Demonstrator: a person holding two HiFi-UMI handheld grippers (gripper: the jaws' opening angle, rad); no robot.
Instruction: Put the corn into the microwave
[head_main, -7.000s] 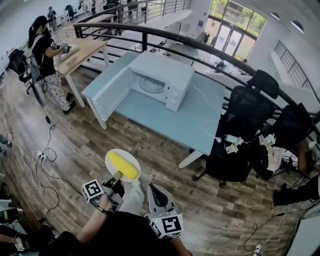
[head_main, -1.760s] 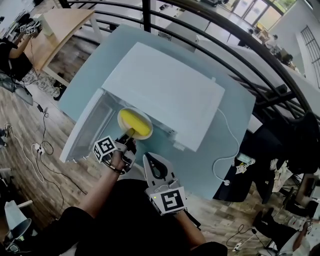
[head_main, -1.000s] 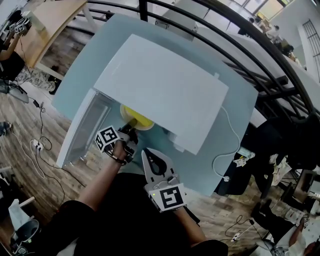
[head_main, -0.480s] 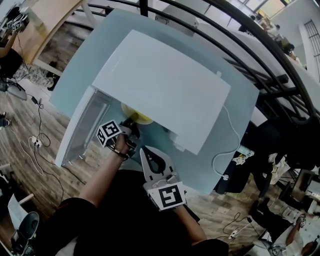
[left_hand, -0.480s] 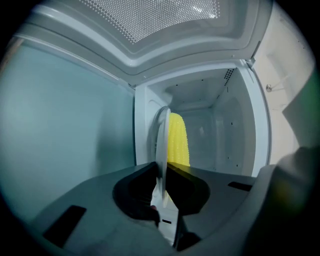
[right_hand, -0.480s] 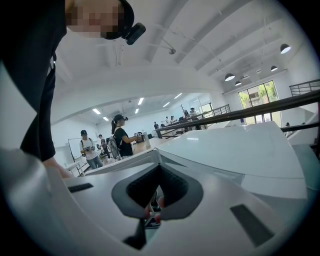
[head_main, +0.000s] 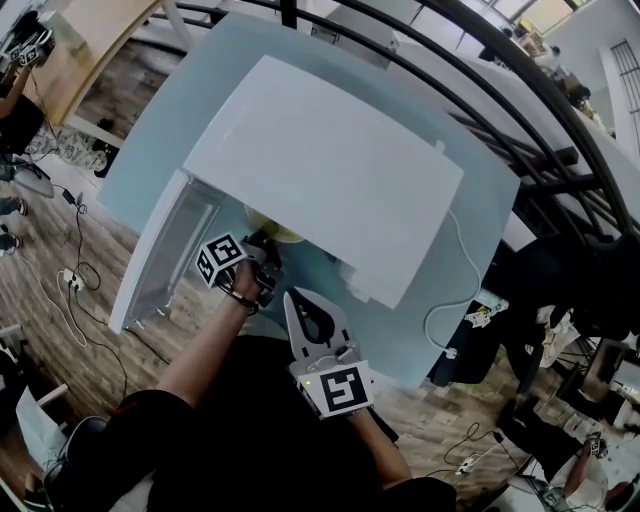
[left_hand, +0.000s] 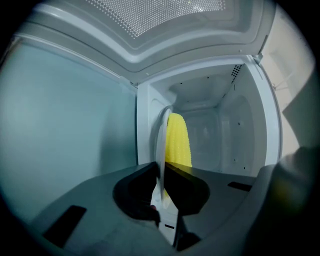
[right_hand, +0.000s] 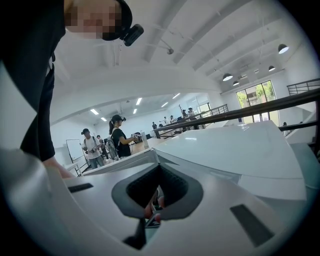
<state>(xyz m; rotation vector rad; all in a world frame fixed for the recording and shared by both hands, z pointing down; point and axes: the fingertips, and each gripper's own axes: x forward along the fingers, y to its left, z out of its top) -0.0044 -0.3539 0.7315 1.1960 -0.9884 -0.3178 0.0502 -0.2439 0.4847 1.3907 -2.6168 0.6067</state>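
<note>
Right now my left gripper (left_hand: 161, 175) reaches into the open microwave (head_main: 330, 170). Its jaws are clenched on the near rim of a white plate (left_hand: 162, 142). The left gripper view is rolled onto its side, so the plate shows edge-on as a thin upright line running into the gap between the jaws. The corn (left_hand: 178, 142) lies on the plate, bright yellow, inside the white cooking space. I cannot tell whether the plate touches the floor of that space or hangs just above it.

From my head view, only a sliver of plate and corn peeks out beneath the front edge of the microwave's top. The door (head_main: 165, 255) hangs wide open to the left, and my left hand (head_main: 240, 285) sits just in front of the opening, beside that gripper's marker cube.

My right gripper (head_main: 290, 298) hovers close to my body, near the front edge of the pale blue desk (head_main: 175, 120), well apart from the plate. Its jaws are together with nothing between them, pointing toward the microwave's front.

A white cord (head_main: 455, 270) trails across the desk on the right. A black railing (head_main: 520, 110) curves behind the desk, and wooden floor (head_main: 60, 260) shows at the left.
</note>
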